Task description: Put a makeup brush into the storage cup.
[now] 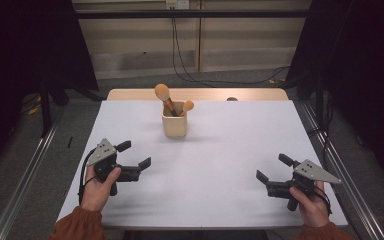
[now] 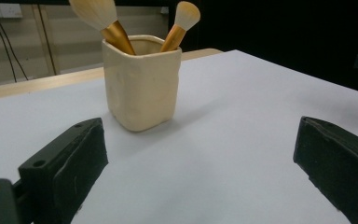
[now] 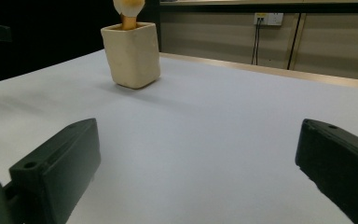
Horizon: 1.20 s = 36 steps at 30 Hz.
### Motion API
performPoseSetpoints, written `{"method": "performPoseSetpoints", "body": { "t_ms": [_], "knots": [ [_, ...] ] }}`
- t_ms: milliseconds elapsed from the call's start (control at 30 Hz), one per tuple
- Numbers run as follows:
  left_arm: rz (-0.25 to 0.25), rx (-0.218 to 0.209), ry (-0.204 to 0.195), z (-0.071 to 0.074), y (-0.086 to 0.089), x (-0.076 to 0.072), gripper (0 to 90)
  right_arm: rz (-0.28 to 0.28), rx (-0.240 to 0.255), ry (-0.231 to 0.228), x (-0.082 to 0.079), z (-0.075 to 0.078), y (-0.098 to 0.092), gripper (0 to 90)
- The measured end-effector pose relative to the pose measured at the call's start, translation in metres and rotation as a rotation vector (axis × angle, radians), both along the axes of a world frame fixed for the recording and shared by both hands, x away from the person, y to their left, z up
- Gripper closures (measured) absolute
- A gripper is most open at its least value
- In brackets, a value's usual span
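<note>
A cream square cup (image 1: 174, 124) stands upright on the white table (image 1: 220, 160), toward the far middle. Two makeup brushes with gold handles lean in it: a large one (image 1: 163, 93) and a small one (image 1: 187, 106). My left gripper (image 1: 135, 154) rests near the table's left side, open, nothing between its jaws. My right gripper (image 1: 273, 168) rests near the right side, open and empty too. In the left gripper view the cup (image 2: 141, 83) stands just beyond the jaws, with both brushes (image 2: 95, 11) poking out. In the right gripper view the cup (image 3: 131, 55) is farther off at the upper left.
A bare wooden strip (image 1: 200, 94) runs along the table's far edge. Metal rails (image 1: 22, 185) flank the table on both sides. Cables (image 1: 190, 75) trail across the floor behind. Dark curtains hang at left and right.
</note>
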<state>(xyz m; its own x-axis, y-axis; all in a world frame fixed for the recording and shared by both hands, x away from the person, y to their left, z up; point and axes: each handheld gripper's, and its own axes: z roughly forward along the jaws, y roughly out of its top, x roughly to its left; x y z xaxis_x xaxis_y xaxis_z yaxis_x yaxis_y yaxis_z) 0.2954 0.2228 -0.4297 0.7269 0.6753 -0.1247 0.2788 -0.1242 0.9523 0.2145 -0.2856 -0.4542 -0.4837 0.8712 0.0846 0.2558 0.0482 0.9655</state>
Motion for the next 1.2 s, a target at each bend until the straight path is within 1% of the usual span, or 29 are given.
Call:
{"method": "performPoseSetpoints", "body": {
  "t_ms": [167,267,300,367,400,500,600,633,667,767,800,867,933,1000,1133,1200],
  "knots": [
    [-0.003,0.002,0.003,-0.002,0.006,-0.007,2.3,0.006,-0.004,-0.005,-0.001,0.0,0.001,0.0],
    [0.004,0.011,0.013,-0.002,0.01,-0.012,2.3,0.007,-0.007,-0.006,0.0,0.0,0.001,0.0],
    [0.008,0.007,0.015,-0.002,0.011,-0.013,2.3,0.006,-0.006,-0.006,0.0,0.0,0.001,0.0],
    [0.011,0.014,0.01,-0.001,0.015,-0.017,2.3,0.005,-0.007,-0.006,0.0,0.0,0.0,0.0],
    [0.014,0.012,0.01,-0.001,0.016,-0.018,2.3,0.002,0.0,-0.004,0.0,0.0,0.001,0.0],
    [0.028,0.017,0.018,-0.004,0.021,-0.022,2.3,0.005,-0.005,-0.004,0.0,0.0,0.001,0.0],
    [0.026,0.024,0.025,-0.007,0.024,-0.027,2.3,0.004,-0.002,-0.004,-0.001,0.0,0.002,0.0],
    [0.025,0.029,0.026,-0.007,0.025,-0.028,2.3,0.006,-0.008,-0.006,-0.001,0.0,0.001,0.0],
    [0.034,0.026,0.027,-0.008,0.026,-0.031,2.3,0.004,-0.003,-0.006,-0.001,0.001,0.002,0.0],
    [0.028,0.036,0.032,-0.011,0.03,-0.037,3.0,0.004,-0.006,-0.004,-0.001,0.0,0.001,0.0],
    [0.029,0.035,0.03,-0.012,0.031,-0.038,3.0,0.006,-0.012,-0.007,-0.001,0.0,0.001,0.0],
    [0.039,0.035,0.026,-0.011,0.032,-0.039,3.0,0.006,-0.007,-0.005,-0.001,0.0,0.002,0.0],
    [0.055,0.02,0.027,-0.012,0.034,-0.041,3.0,0.007,-0.008,-0.006,-0.001,0.0,0.002,0.0],
    [0.063,0.032,0.026,-0.012,0.034,-0.042,3.0,0.011,-0.015,-0.009,-0.002,0.0,0.002,0.0],
    [0.069,0.039,0.031,-0.013,0.034,-0.039,2.9,0.011,-0.02,-0.007,-0.001,-0.001,0.001,0.0],
    [0.064,0.038,0.031,-0.013,0.033,-0.04,2.9,0.012,-0.022,-0.003,-0.001,-0.002,0.002,0.0]
  ]
}}
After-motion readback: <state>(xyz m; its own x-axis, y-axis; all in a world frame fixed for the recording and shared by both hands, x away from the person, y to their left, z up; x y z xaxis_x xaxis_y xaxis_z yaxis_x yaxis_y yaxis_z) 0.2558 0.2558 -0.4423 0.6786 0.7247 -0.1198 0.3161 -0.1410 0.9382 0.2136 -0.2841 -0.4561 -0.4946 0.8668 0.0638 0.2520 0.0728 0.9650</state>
